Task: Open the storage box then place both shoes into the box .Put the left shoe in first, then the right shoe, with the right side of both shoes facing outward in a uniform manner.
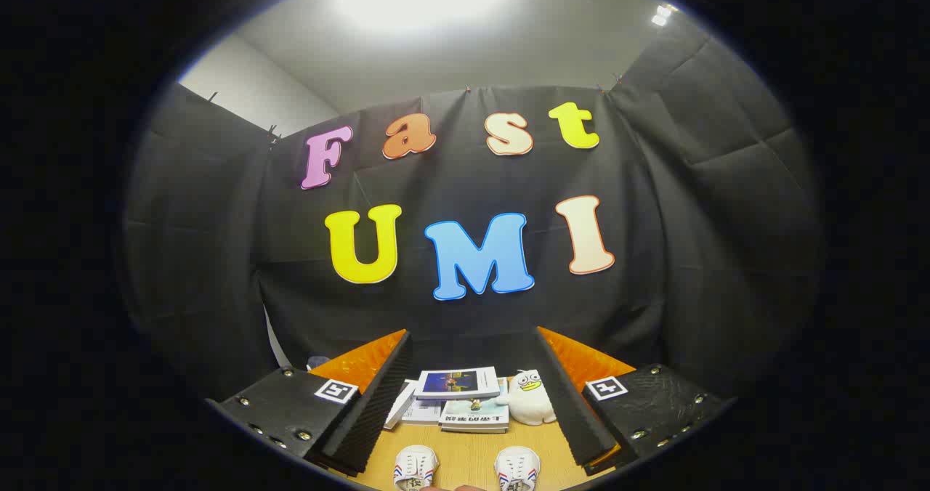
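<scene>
**Gripper spread wide above 2 shoes**

The gripper (468, 404) is held level, pointing at the booth wall, its 2 fingers (363, 411) splayed far apart and gripping nothing. Lowest in the frame, between the fingers, 2 white canvas shoes with red and blue stripes sit side by side on the light wooden table (465, 456): one at lower left (414, 468), one at lower right (517, 468). Beyond them lies a stack of books (454, 400), with a white plush duck (529, 398) just beside it to the right.
</scene>
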{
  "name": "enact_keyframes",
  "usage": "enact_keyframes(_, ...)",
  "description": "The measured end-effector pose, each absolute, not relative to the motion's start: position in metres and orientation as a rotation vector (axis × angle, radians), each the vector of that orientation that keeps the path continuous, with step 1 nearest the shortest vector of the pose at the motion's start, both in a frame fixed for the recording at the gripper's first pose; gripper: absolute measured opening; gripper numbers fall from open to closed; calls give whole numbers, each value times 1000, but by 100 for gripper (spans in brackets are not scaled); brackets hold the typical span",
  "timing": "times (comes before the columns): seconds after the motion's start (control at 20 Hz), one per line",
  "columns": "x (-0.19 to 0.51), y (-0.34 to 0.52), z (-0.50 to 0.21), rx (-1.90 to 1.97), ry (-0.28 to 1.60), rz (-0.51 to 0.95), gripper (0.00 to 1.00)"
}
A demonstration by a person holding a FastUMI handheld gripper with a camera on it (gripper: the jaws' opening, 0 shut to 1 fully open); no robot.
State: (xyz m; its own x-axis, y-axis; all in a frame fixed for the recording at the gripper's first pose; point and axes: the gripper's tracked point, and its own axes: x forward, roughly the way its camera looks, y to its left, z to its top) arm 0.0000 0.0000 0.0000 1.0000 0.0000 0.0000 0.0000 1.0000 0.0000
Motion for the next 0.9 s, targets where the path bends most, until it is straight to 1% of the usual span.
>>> enact_keyframes(0.45,-16,19,-1,-27,-9,-62,98)
enact_keyframes(0.9,-10,34,-9,-35,16,-45,98)
